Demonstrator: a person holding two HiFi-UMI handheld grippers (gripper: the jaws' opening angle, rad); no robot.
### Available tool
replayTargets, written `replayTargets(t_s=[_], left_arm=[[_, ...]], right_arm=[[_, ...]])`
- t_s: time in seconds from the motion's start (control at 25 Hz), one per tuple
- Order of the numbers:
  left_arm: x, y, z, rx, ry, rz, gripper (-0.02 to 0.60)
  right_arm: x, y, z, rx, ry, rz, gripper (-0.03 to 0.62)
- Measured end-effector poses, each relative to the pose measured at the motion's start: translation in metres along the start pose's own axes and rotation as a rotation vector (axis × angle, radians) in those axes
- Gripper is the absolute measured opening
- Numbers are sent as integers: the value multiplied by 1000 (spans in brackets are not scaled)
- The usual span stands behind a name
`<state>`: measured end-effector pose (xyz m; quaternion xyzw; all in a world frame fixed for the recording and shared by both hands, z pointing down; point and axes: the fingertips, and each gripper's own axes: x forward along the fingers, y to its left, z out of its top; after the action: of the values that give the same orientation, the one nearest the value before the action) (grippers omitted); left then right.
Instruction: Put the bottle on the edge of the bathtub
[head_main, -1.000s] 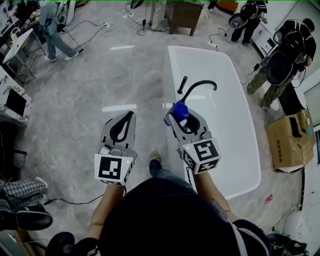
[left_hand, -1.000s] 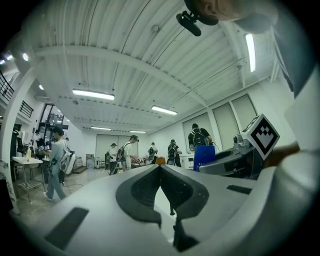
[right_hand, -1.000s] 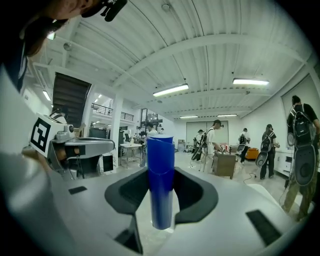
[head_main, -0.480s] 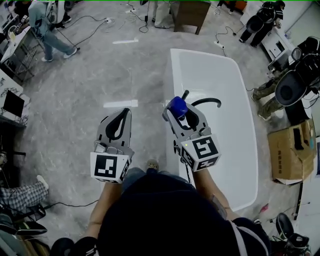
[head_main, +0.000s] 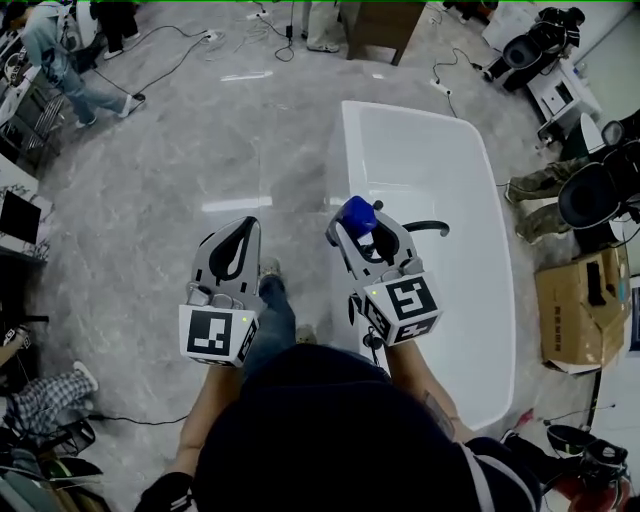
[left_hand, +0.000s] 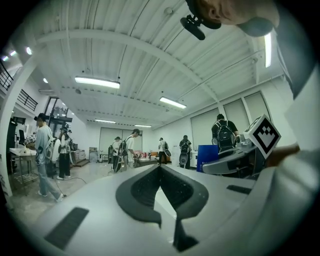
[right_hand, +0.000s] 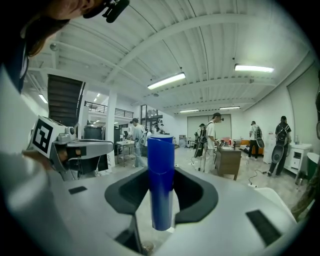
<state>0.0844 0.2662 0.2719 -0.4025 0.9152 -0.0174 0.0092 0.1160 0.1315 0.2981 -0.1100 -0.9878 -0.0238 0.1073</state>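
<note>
The white bathtub (head_main: 345, 160) now lies closer on the right than a second ago. Its black faucet (head_main: 428, 227), which stood clear beyond the claws then, now peeks out from just behind the right gripper (head_main: 362, 227). That claw is clamped on the blue bottle (head_main: 357, 214), which stands upright between its jaws and shows over the tub's left rim. The left gripper (head_main: 247, 228) hangs over the floor left of the tub, jaws pressed together on nothing. The carry looks nearly done. The bottle isn't on the edge yet, so lowering it onto the rim seems to be next.
</note>
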Motion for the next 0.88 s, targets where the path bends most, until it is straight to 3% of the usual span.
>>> replayTargets(t_s=[0.52,0.88], left_arm=[[176,121,3,11,-10,-133,23],[263,160,-17,5,10,-257,23]], right_arm=[[165,-90,39,20,10,-145,166],[226,-143,33,70,28,-284,166]])
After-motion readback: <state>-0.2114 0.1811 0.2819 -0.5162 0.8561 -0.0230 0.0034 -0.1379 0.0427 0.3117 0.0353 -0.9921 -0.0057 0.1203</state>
